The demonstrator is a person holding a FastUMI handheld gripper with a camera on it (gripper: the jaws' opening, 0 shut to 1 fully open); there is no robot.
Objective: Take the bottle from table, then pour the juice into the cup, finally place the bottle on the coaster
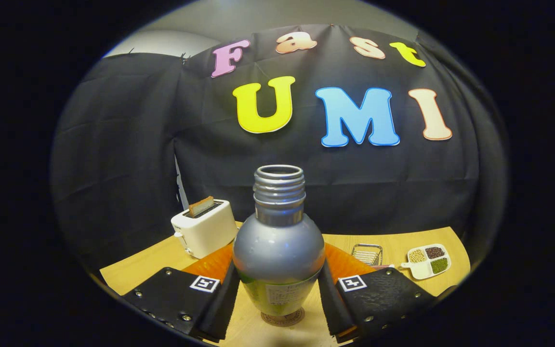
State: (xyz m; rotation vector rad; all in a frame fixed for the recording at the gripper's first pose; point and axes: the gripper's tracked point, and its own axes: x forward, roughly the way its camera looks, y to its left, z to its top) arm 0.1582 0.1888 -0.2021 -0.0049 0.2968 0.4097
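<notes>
Gripper (277, 294) pinching the bottle (278, 250) at its lower body, both fingers pressed on the sides; it sits upright between them, over a round coaster (282, 319) on the table (393, 243). Cap off, mouth open. Smooth metallic shell, probably slick and rigid; weight depends on fill, can't tell. Hold low on the straight section, not the bulb.
</notes>
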